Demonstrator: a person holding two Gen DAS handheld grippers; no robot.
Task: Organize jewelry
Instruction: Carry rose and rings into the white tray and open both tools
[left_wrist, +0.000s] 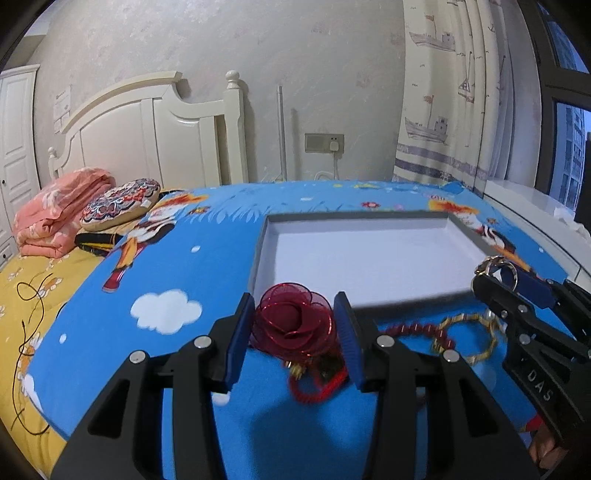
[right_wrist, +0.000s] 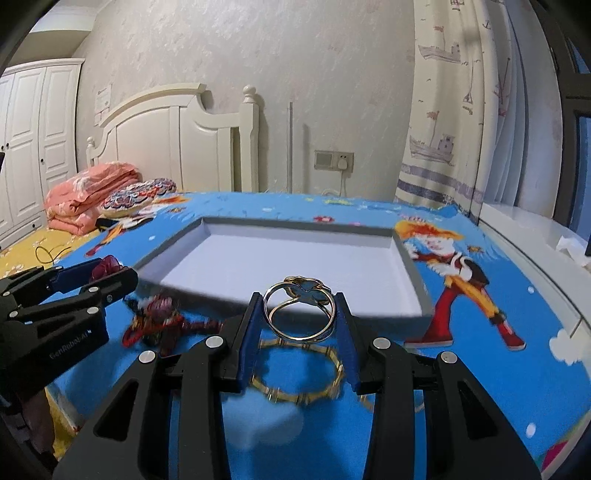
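Observation:
My left gripper (left_wrist: 295, 325) is shut on a dark red mesh flower ornament (left_wrist: 291, 325), held above the blue cartoon cloth. Its blue pads press the flower from both sides. My right gripper (right_wrist: 300, 317) is shut on a gold wire bangle with a dark clover charm (right_wrist: 301, 314), held upright between the pads. The same gripper (left_wrist: 498, 275) and bangle (left_wrist: 496, 267) show at the right of the left wrist view. Just beyond both stands a shallow white tray with a grey rim (left_wrist: 369, 254) (right_wrist: 295, 266). On the cloth lie a gold link bracelet (right_wrist: 299, 380) and red bead jewelry (left_wrist: 417, 330) (right_wrist: 162, 317).
The blue cloth (right_wrist: 480, 369) covers a raised surface beside a bed with a yellow sheet (left_wrist: 22, 295), a pink folded blanket (left_wrist: 59, 210) and a patterned cushion (left_wrist: 118, 203). A black cord (left_wrist: 29, 314) lies on the sheet. A white sill (right_wrist: 528, 229) runs along the right.

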